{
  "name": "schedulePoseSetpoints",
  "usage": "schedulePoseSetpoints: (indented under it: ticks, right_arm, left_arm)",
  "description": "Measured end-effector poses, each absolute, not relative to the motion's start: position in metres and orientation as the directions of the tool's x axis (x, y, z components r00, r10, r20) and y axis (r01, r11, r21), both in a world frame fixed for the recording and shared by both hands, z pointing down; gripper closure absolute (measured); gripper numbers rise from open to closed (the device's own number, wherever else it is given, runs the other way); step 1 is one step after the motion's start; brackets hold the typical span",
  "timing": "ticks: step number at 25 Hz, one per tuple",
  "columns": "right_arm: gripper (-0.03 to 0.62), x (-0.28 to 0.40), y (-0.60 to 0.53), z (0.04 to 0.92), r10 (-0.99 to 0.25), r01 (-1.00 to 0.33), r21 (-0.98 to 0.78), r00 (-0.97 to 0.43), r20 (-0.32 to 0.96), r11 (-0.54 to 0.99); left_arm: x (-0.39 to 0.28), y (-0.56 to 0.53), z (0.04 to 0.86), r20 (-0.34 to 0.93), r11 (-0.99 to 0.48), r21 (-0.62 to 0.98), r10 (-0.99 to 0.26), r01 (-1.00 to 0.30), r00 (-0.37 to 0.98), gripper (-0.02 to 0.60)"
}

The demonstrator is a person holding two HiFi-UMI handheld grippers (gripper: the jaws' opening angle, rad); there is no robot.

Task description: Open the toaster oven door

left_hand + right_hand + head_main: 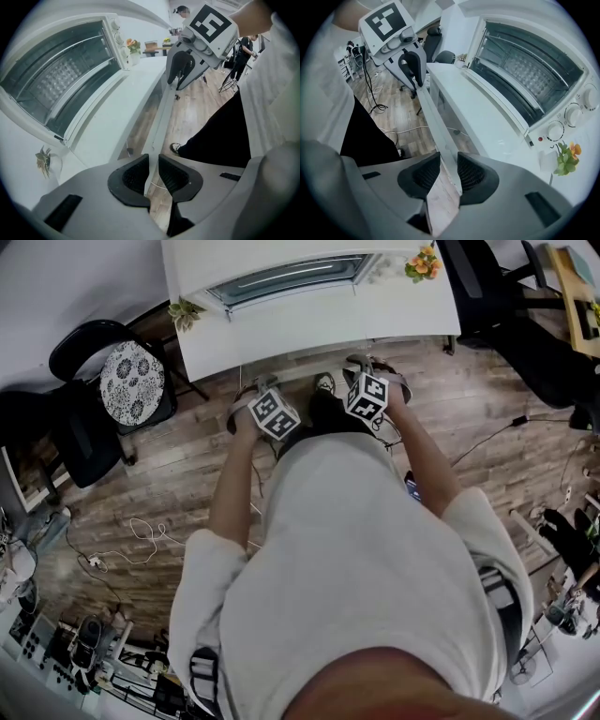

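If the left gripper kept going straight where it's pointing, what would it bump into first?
Probably the right gripper. The left gripper is clamped on the oven door handle, which runs straight ahead to it. How far off is unclear.

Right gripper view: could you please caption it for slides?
Right gripper and left gripper clamp the open toaster oven's door handle.

The white counter [417,310] carried a toaster oven [291,276] near its back edge. A small pot of orange flowers [423,262] stood just beside the oven on the right. A small green plant [185,312] stood at the counter's left corner.
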State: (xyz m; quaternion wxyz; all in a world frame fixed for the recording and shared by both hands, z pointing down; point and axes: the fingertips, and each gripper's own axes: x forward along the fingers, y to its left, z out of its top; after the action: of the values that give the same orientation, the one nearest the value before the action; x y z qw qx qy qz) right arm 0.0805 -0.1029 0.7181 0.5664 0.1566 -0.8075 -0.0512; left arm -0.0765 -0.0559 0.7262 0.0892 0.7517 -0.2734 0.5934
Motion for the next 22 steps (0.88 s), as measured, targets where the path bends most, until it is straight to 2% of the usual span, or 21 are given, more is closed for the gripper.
schedulePoseSetpoints:
  ticks: [14, 22]
  right_arm:
    - [0.479, 0.0790, -0.1019, 0.7173, -0.330, -0.203, 0.278, -0.304, 0.894, 0.939]
    - [0.482, 0.0809, -0.1018, 0.7165, -0.365, -0.257, 0.295, -0.291, 0.884, 0.920]
  left_arm:
    - [-0.0781, -0.0557, 0.7251, 0.934, -0.821, -0.198, -0.323, -0.535, 0.150, 0.506]
    - [-0.0781, -0.0567, 0.7209, 0.914, -0.749, -0.178, -0.366, -0.639, 0.175, 0.508]
